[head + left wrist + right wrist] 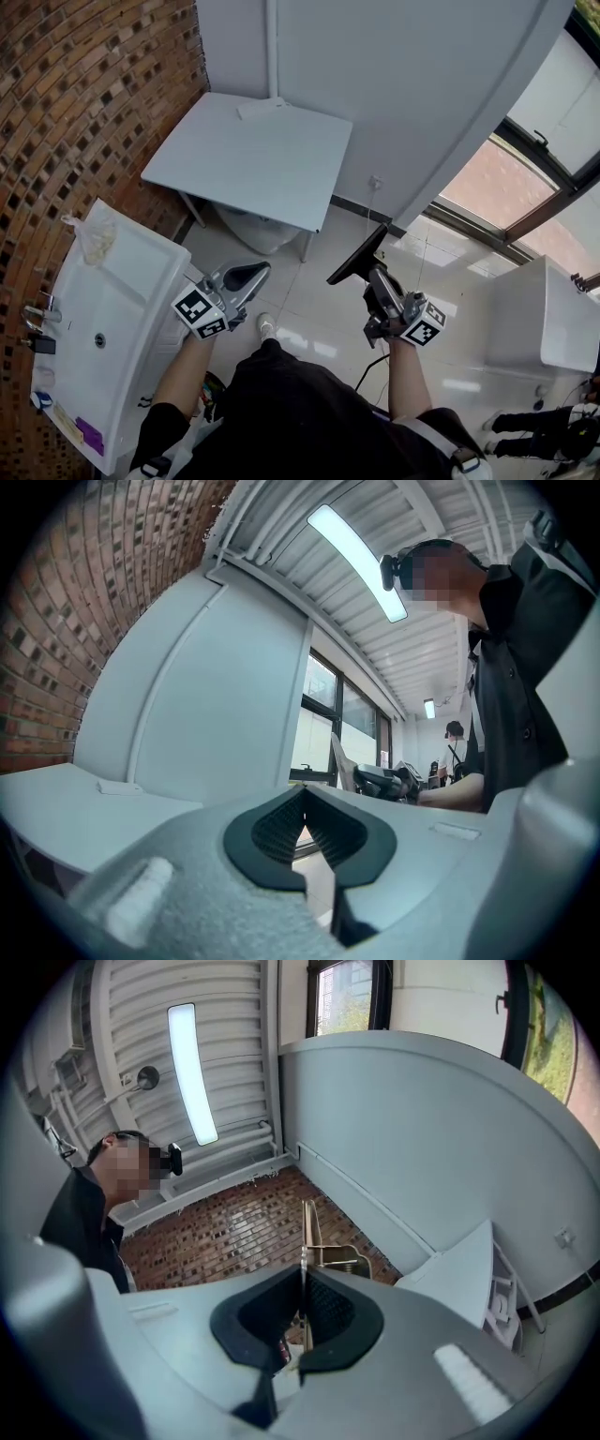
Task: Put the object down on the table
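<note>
Brick wall on the left, white wall behind, glossy pale floor below. Grey table stands vs. the white wall w/ a small flat pale piece at its back edge. White sink sits along the brick side, nearer the person.

Right gripper is clamped on a flat dark board. The board is tilted, up in the air over the floor, off the table's near right corner and not touching it. In the right gripper view the board shows edge-on, nipped between the pads, w/ a brass-coloured metal clip on it just past the jaws. The table lies lower right in that view, apart from the board.

Left gripper hangs over the floor near the sink's corner, jaws closed, pads meeting at the tip, nothing between them. Same in the left gripper view: left gripper pinched together & empty, table off to the left.

Marker cubes sit on both grippers near the wrists.
</note>
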Available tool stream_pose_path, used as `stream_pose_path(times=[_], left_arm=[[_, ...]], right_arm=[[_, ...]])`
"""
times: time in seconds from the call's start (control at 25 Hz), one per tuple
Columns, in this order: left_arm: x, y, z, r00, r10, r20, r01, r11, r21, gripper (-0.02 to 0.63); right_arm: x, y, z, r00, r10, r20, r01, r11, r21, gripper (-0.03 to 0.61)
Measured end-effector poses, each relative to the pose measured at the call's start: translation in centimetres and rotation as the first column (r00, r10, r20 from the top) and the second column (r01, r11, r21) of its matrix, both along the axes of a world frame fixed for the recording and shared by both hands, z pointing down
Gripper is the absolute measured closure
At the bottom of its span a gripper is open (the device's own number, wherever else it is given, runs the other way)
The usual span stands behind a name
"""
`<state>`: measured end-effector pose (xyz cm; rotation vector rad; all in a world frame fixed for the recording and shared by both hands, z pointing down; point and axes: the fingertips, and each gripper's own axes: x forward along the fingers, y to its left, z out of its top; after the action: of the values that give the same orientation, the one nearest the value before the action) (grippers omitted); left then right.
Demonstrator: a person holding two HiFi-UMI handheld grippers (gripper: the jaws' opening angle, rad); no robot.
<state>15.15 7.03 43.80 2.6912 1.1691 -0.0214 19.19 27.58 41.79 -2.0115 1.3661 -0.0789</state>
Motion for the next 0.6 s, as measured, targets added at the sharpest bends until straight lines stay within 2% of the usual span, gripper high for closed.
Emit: stream_pose_path(times=[0.28, 0.6], left_arm=[[6.1, -2.6, -1.1, 0.999, 0.031, -0.040, -0.031, 1.000, -0.002, 0.614], [11.0, -6.7, -0.5, 0.999, 0.036, -0.035, -0.036, 0.999, 0.000, 0.614]], right_arm=[[5.3, -3.4, -0.3, 1.000, 0.009, -0.016, -0.010, 0.999, -0.032, 0.571], [10.4, -7.7, -0.5, 1.000, 0.015, -0.018, -0.015, 1.000, -0.025, 0.571]])
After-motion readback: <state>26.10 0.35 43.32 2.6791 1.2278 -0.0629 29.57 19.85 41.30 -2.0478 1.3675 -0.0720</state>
